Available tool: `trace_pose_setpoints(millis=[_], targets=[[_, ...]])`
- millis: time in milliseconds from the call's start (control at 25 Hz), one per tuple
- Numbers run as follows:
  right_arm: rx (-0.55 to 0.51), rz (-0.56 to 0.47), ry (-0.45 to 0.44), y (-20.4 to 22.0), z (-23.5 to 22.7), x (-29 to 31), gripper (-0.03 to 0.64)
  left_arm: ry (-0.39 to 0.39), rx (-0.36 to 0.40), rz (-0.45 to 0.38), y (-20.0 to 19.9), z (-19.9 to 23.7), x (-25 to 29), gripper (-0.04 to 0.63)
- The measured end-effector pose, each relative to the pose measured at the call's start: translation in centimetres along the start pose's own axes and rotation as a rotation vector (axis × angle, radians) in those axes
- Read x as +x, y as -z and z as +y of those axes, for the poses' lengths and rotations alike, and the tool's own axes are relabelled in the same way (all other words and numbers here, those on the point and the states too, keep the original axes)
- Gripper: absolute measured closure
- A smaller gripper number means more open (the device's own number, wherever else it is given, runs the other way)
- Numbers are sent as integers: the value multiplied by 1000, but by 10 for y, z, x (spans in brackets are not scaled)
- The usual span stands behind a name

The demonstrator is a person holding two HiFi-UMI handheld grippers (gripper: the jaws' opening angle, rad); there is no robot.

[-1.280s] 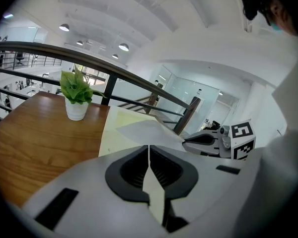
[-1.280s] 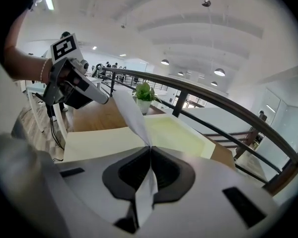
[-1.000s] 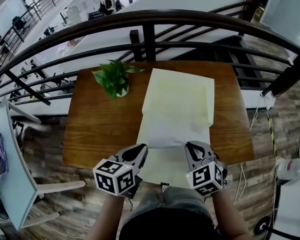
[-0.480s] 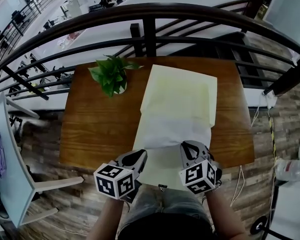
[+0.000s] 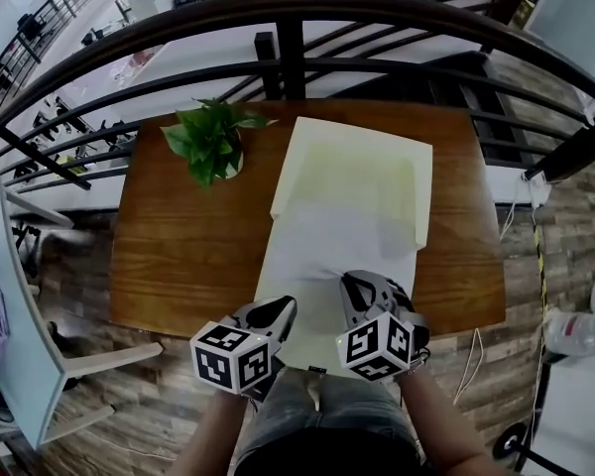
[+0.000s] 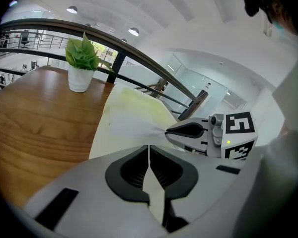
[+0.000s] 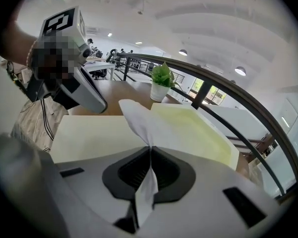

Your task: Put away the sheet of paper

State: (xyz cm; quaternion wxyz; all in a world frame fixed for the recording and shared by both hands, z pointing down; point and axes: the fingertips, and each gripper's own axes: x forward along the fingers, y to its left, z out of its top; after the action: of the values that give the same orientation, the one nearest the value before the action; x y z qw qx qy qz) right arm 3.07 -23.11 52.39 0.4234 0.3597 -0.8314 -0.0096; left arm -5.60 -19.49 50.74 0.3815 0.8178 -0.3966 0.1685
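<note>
A large pale yellow sheet of paper lies along the wooden table, and its near end hangs over the front edge. My left gripper is shut on that near end at the left. In the left gripper view the paper runs into the closed jaws of the left gripper. My right gripper is shut on the paper a little farther in, where the sheet puckers into a ridge. In the right gripper view that ridge of paper is pinched in the right gripper.
A small green plant in a white pot stands at the table's far left, beside the sheet. A dark curved railing runs behind the table. A white chair stands on the floor to the left, and cables lie on the floor to the right.
My right gripper has moved left, toward the left gripper, still holding the paper, and the sheet has gathered into a ridge at its jaws. The left gripper has kept its grip and shifted little.
</note>
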Motion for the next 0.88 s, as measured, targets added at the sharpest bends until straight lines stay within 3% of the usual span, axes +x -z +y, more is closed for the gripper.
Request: trace_pose_setpoints(millis=[880], targets=[[51, 54, 63, 1, -59, 53, 584, -1, -29, 8, -26, 13, 47, 572]])
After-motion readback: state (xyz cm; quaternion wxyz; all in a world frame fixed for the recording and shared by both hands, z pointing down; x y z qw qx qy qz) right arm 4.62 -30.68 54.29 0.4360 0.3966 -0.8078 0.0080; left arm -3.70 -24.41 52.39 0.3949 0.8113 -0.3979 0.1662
